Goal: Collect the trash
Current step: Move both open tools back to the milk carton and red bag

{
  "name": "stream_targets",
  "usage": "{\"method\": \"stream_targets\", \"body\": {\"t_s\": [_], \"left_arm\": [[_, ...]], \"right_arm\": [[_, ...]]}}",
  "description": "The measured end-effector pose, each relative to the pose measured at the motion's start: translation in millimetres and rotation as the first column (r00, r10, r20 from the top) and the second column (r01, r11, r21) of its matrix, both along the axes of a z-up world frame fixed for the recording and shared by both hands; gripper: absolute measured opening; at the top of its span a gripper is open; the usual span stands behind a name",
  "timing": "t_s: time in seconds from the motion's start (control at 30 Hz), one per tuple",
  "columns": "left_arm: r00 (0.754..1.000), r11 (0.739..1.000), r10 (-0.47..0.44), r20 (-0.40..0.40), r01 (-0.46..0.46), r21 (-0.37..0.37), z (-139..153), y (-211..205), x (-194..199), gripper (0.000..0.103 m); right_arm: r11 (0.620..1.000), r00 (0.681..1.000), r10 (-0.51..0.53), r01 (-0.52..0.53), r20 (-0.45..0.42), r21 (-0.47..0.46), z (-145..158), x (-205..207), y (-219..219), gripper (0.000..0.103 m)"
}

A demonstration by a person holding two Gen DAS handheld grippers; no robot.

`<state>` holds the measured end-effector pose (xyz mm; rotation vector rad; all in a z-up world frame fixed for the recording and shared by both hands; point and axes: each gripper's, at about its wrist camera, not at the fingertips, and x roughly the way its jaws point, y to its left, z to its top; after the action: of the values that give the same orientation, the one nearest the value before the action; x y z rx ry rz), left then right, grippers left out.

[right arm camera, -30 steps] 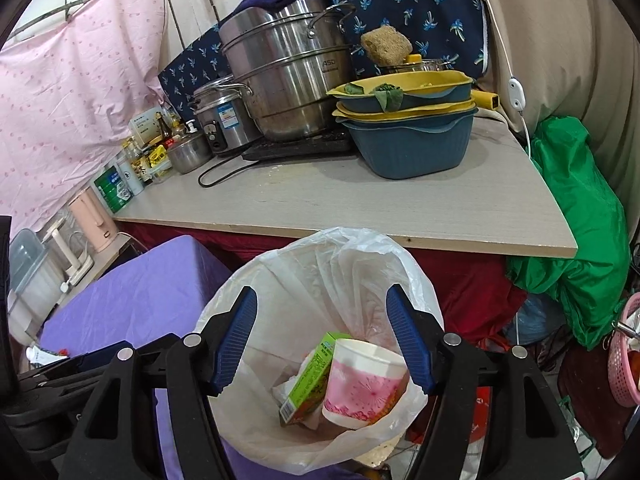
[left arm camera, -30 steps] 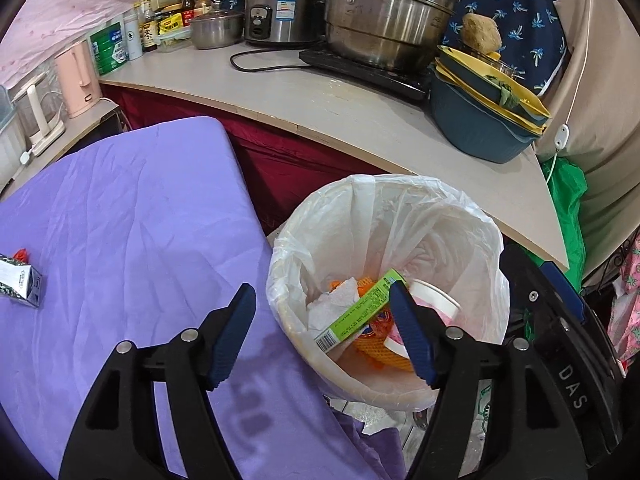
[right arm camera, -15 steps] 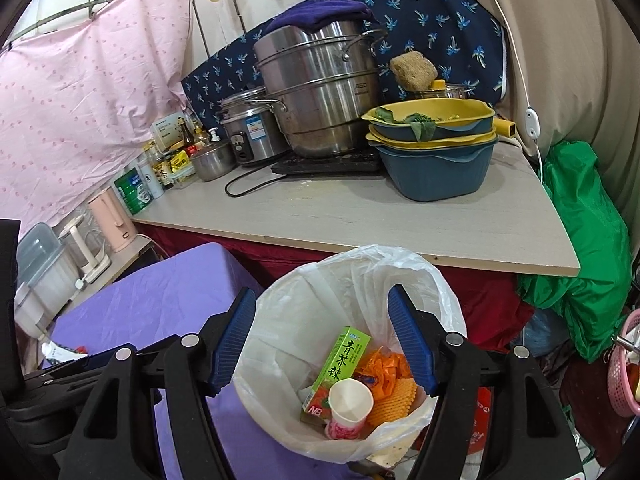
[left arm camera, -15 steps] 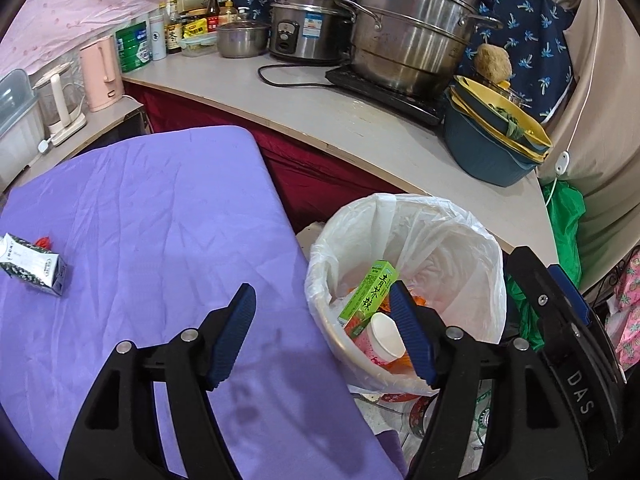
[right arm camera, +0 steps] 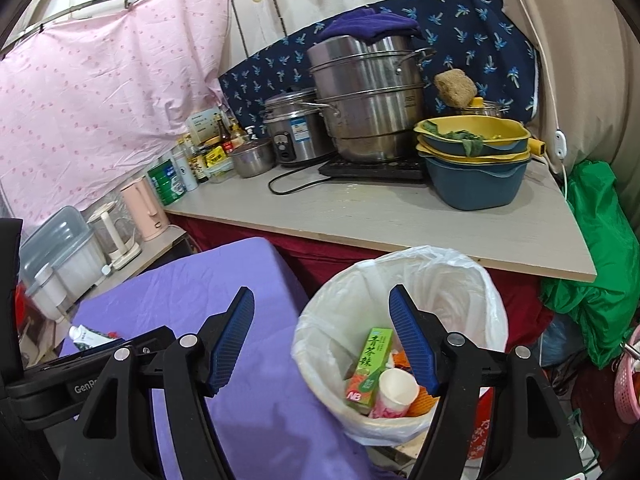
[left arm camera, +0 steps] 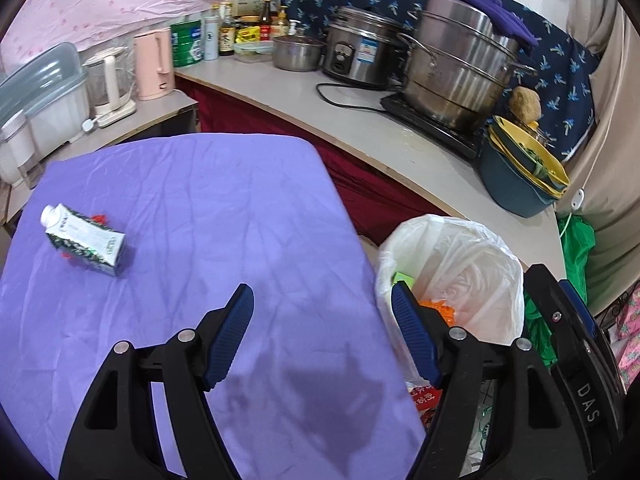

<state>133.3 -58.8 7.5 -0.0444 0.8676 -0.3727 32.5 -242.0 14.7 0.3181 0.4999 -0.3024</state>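
A white-lined trash bin [left arm camera: 476, 248] [right arm camera: 460, 276] stands right of the purple-covered table [left arm camera: 208, 208]. In the right wrist view it holds a green carton [right arm camera: 370, 366], a paper cup [right arm camera: 396, 390] and orange scraps. A green-and-white drink carton [left arm camera: 82, 240] lies on its side at the table's left, with a red scrap beside it; its tip shows in the right wrist view [right arm camera: 86, 336]. My left gripper [left arm camera: 322, 334] is open and empty over the table's right edge. My right gripper [right arm camera: 322, 338] is open and empty above the bin's left rim.
A beige counter [right arm camera: 384, 220] behind the bin carries steel pots [right arm camera: 368, 96], a rice cooker, stacked blue and yellow basins [right arm camera: 476, 160], bottles and a pink kettle [left arm camera: 154, 64]. A green bag [right arm camera: 600, 264] hangs at the right. A pink basket sits at the far right edge.
Both grippers have drawn back and leftward from over the bin. The left view now takes in more of the table and the drink carton. The trash in the bin looks smaller.
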Motion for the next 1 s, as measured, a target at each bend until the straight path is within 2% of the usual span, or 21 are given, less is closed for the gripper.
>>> {"method": "stream_targets", "body": {"t_s": [0.3,0.67,0.77,0.83,1.0], "left_arm": [[0.994,0.994,0.109,-0.006,-0.109,-0.016,1,65,1,0.068],[0.969,0.969,0.247,-0.031,-0.247,-0.021,-9,145,3,0.068],[0.957,0.957,0.288,-0.044,-0.288,-0.014,-15,171,4,0.070],[0.948,0.949,0.315,-0.053,-0.316,-0.014,-20,188,5,0.076],[0.914,0.917,0.396,-0.090,-0.398,-0.006,-36,232,7,0.077]], "right_arm": [[0.997,0.997,0.081,-0.081,-0.005,-0.013,4,7,52,0.067],[0.981,0.981,0.191,-0.191,-0.024,-0.027,3,23,113,0.067],[0.973,0.973,0.227,-0.228,-0.036,-0.028,-1,30,133,0.067],[0.965,0.965,0.260,-0.261,-0.048,-0.030,-4,37,148,0.067],[0.942,0.941,0.329,-0.333,-0.083,-0.036,-16,54,181,0.067]]}}
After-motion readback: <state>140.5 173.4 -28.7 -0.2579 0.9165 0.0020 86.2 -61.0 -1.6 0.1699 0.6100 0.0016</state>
